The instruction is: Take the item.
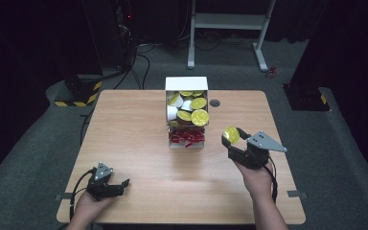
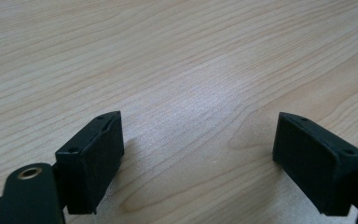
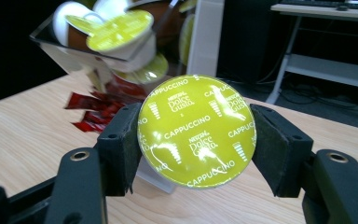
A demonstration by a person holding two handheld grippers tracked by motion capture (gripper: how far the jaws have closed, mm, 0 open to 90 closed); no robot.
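**Coffee capsule held beside the box**

At lower left of the high view, the left gripper (image 1: 117,185) is rested on the wooden table (image 1: 134,139), jaws spread wide with nothing between them. Right of centre, a yellow-lidded capsule (image 1: 231,135) is clamped in the right gripper (image 1: 232,139). Farther back, at centre, a white box (image 1: 187,84) of capsules and red sachets (image 1: 187,138) is seen.
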